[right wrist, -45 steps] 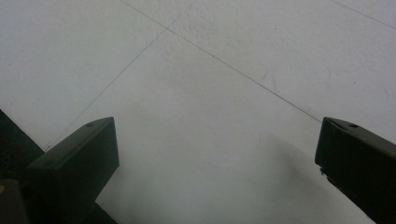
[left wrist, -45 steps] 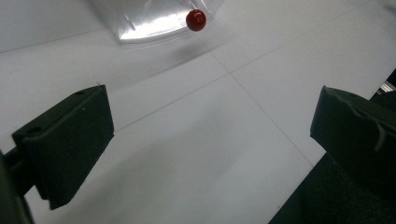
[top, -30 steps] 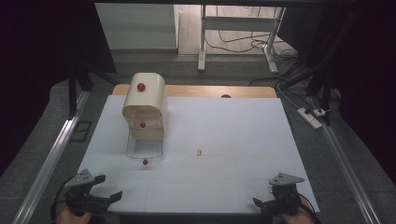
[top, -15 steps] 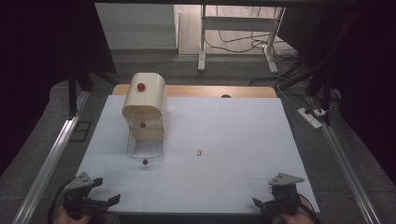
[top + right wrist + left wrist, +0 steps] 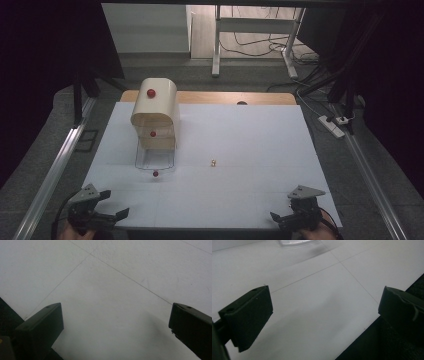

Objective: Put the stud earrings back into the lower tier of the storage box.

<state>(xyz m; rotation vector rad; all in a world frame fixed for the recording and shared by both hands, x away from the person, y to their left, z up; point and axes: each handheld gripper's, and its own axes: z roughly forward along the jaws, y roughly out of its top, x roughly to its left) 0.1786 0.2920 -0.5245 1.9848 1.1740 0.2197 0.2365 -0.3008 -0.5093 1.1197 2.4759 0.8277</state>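
The left gripper (image 5: 112,216) and right gripper (image 5: 281,218) are held at the near edge of the white table sheet (image 5: 250,140), jaws spread wide (nothing grasped). The small tan cube (image 5: 213,162) is seen mid-sheet, well apart, beside the rounded cream wooden box (image 5: 156,112).
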